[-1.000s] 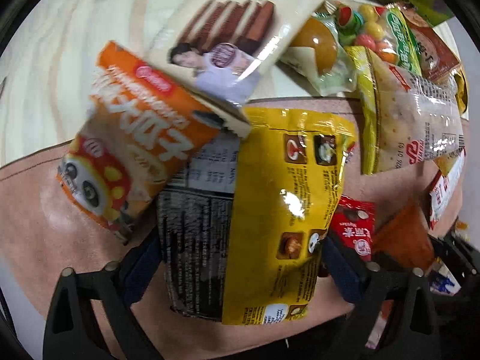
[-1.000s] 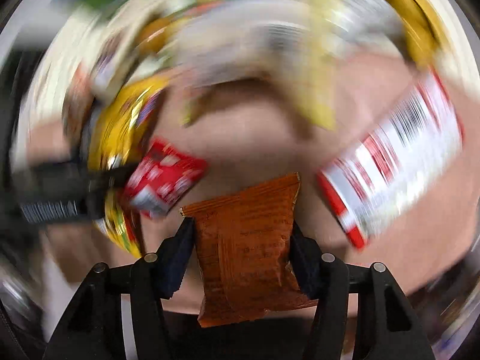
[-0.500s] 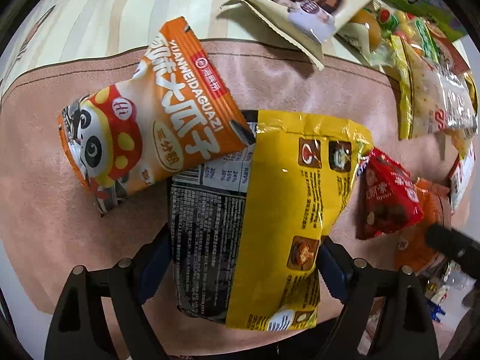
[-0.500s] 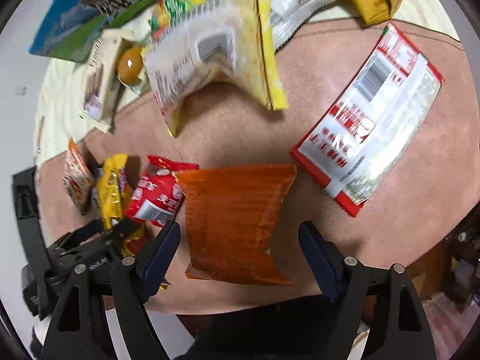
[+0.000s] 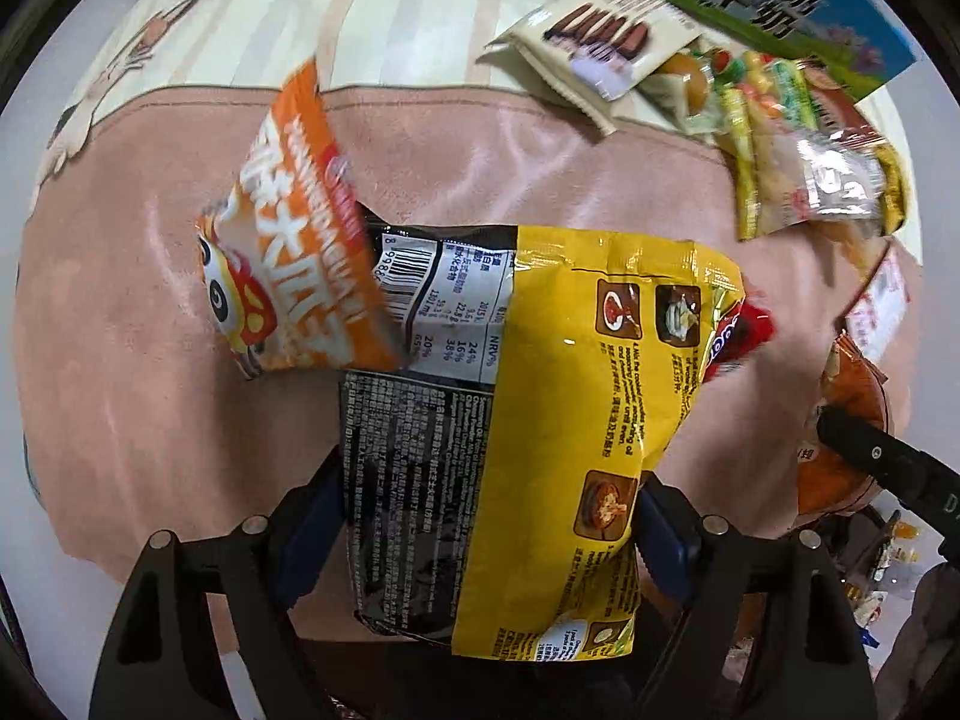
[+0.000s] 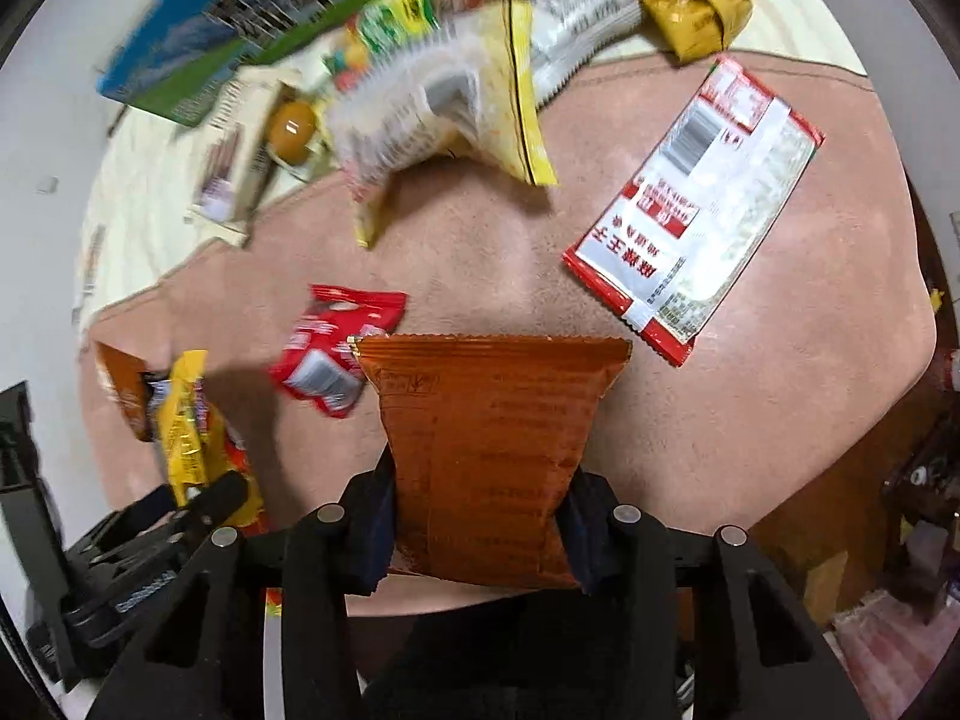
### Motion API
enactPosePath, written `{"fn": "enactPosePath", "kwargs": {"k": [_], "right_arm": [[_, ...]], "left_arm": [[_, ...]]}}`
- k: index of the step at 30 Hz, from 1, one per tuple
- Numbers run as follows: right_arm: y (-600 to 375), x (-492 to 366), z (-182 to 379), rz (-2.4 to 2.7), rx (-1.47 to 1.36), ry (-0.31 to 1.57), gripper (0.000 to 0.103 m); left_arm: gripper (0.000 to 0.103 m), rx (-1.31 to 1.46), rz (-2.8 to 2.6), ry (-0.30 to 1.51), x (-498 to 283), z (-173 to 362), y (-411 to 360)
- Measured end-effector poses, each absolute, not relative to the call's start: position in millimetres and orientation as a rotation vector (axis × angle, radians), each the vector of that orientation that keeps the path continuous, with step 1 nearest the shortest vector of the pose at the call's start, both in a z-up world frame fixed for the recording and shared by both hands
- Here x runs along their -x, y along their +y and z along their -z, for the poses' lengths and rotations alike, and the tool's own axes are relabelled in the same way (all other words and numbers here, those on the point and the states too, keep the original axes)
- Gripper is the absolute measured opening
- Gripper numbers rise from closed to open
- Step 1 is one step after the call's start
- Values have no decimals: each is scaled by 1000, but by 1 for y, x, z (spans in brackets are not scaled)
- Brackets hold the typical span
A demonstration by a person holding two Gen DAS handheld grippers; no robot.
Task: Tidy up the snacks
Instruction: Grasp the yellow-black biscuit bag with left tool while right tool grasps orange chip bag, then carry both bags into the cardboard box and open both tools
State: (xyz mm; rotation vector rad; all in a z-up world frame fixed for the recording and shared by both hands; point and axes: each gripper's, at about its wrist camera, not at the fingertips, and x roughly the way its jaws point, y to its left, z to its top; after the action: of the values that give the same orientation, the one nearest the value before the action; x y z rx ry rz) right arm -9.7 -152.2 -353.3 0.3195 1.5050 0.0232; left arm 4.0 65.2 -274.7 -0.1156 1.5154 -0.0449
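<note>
- Your left gripper (image 5: 489,534) clamps the yellow pack (image 5: 540,420) by both side edges, with the pack lifted over the pink mat (image 5: 120,420).
- That grip has narrowed only a little over the past second, and the pack sits between the pads throughout.
- An orange seed bag (image 5: 288,264) lies partly across the yellow pack's upper left corner, blurred; you can't tell whether it rests on the pack or on the mat.
- Your right gripper (image 6: 480,534) has just squeezed in on the brown pouch (image 6: 486,444), and the pouch's sides are pinched inward between the blue pads.
- A small red packet (image 6: 336,348) lies on the mat just beside the pouch's upper left corner.
- A red-and-white packet (image 6: 696,210) lies flat on the mat, up and right of the pouch and apart from it.
- More snacks sit piled at the mat's far edge, against a blue-green box (image 6: 228,18).
</note>
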Motion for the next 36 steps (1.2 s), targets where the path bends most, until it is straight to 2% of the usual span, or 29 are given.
{"fn": "enactPosePath", "kwargs": {"k": [8,11,16,19,23,31,36], "right_arm": [[-172,-33,313,-144,-381,1454,47],[-224,-38,261,-198,-412,1395,47],[-231,-98,191,-268,-419,1258,47],[-230,-151,161,-286,-393,1189,47],[-229,-227,151,-259,-326,1147,47],[-203,-376,228,-207,-213,1267,47],[-200,-418,260,-191,-163,1312,47]], "left_arm": [[84,196,46,1462,-16,223,66],[84,212,73,1397,-26,180,60],[84,227,140,1273,-88,109,55],[84,190,138,1214,-130,93,38],[84,166,111,1219,-207,101,22],[84,195,75,1419,-354,181,-7],[84,202,76,1483,-381,210,-15]]}}
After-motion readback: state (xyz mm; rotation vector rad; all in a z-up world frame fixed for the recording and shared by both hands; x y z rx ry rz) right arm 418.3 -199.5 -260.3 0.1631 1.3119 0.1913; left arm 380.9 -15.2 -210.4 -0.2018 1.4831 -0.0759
